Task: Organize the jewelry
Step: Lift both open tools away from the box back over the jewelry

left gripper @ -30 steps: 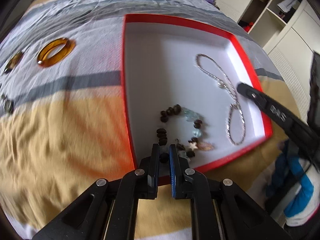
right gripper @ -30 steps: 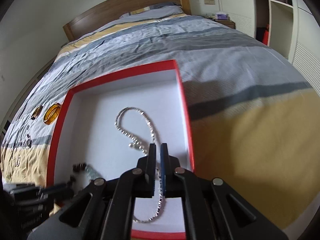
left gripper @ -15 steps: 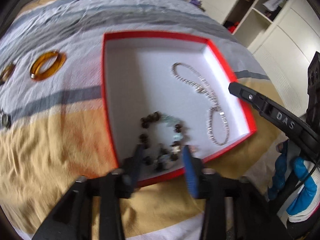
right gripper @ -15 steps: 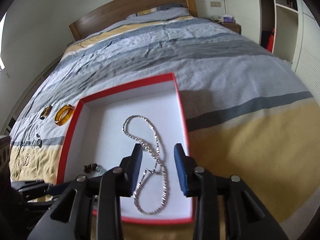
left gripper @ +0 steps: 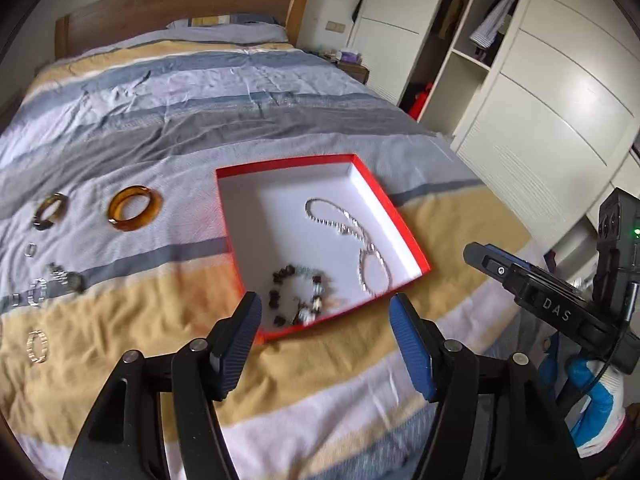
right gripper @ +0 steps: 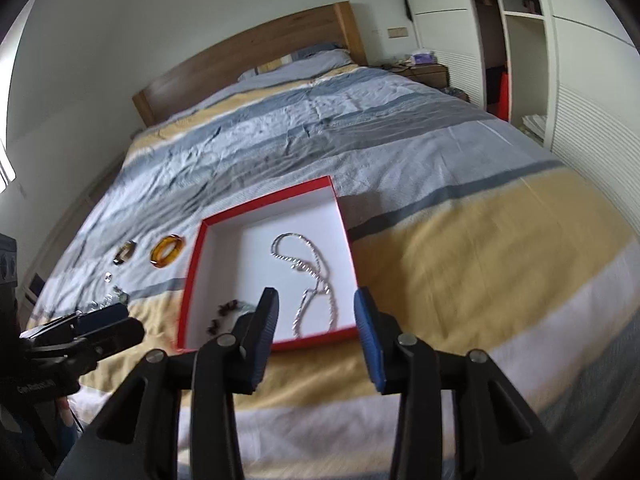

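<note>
A red box with a white inside (left gripper: 384, 194) (right gripper: 344, 224) lies on the striped bed. In it lie a silver chain necklace (left gripper: 348, 232) (right gripper: 308, 268) and a dark beaded bracelet (left gripper: 298, 296) (right gripper: 226, 312). My left gripper (left gripper: 324, 312) is open and empty, raised above the box's near edge. My right gripper (right gripper: 316, 308) is open and empty, held above the box's near edge. An amber bangle (left gripper: 134, 208) (right gripper: 168, 250), a brown bangle (left gripper: 50, 210) (right gripper: 123, 253) and several small silver pieces (left gripper: 38, 292) lie on the bed left of the box.
The right gripper's body (left gripper: 540, 300) shows at the right of the left wrist view. The left gripper's body (right gripper: 80, 328) shows at the left of the right wrist view. White wardrobes (left gripper: 540, 92) stand right of the bed. A wooden headboard (right gripper: 248, 60) is at the far end.
Both grippers have opened and drawn back and up from the box. The beaded bracelet and the silver necklace, held a second ago, now lie loose in the box.
</note>
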A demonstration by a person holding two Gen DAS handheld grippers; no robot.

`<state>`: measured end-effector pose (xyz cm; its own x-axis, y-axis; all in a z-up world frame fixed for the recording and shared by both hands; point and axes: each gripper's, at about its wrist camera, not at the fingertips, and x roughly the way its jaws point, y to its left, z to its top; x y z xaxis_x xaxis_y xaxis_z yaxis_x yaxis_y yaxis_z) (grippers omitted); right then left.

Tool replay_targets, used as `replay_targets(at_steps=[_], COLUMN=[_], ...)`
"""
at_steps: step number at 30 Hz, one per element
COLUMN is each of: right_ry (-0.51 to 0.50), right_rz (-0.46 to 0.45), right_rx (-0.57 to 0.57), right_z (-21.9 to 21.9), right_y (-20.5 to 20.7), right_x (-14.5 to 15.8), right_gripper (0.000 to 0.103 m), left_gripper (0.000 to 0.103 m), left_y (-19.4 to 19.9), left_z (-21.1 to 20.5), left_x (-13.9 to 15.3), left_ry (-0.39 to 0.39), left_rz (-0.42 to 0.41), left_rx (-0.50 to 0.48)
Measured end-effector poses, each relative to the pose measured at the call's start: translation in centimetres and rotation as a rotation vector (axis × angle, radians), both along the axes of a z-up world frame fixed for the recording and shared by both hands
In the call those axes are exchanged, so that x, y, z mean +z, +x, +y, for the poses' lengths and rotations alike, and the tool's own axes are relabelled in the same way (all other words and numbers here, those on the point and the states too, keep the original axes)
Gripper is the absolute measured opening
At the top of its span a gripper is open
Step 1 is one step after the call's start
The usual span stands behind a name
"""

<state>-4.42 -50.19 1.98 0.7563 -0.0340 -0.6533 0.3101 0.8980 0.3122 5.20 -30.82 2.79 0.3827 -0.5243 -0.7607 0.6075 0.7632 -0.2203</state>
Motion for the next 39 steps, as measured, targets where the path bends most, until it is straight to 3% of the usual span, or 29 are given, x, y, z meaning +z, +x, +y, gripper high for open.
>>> replay_targets(at_steps=[6, 13, 15, 22, 30, 39], right_ry=[0.009, -0.026, -0.042, -0.087, -0.102, -0.100], right_rz=[-0.021, -0.073, -0.087, -0.112, -0.056, 0.049], right_rx=[0.039, 0.105, 0.124, 0.223, 0.349, 0.479], right_z=[4.2, 10.2, 11.7, 17.4, 22.1, 25.7], right_y=[-2.1, -3.9, -4.3, -4.2, 0.2, 6.6], right_x=[1.0, 4.1, 5.0, 7.3, 4.9, -0.1], right_gripper=[0.040, 0.040, 0.040, 0.040, 0.040, 0.040], left_gripper=[0.070, 0.072, 0.077, 0.078, 0.079, 0.079], left_y=[-4.0, -6.7, -7.1, -7.3, -6.1, -1.0], left_z=[4.5, 11.3, 13.8, 21.7, 28.0, 28.7], left_x=[2.2, 3.8, 3.9, 2.2, -1.6, -4.6], left_ry=[0.044, 0.050, 0.051, 0.070, 0.115, 0.127], left_rz=[-0.108, -0.178, -0.191, -0.195, -0.194, -0.165], left_rx=[0.020, 0.099, 0.135, 0.276, 0.384, 0.389])
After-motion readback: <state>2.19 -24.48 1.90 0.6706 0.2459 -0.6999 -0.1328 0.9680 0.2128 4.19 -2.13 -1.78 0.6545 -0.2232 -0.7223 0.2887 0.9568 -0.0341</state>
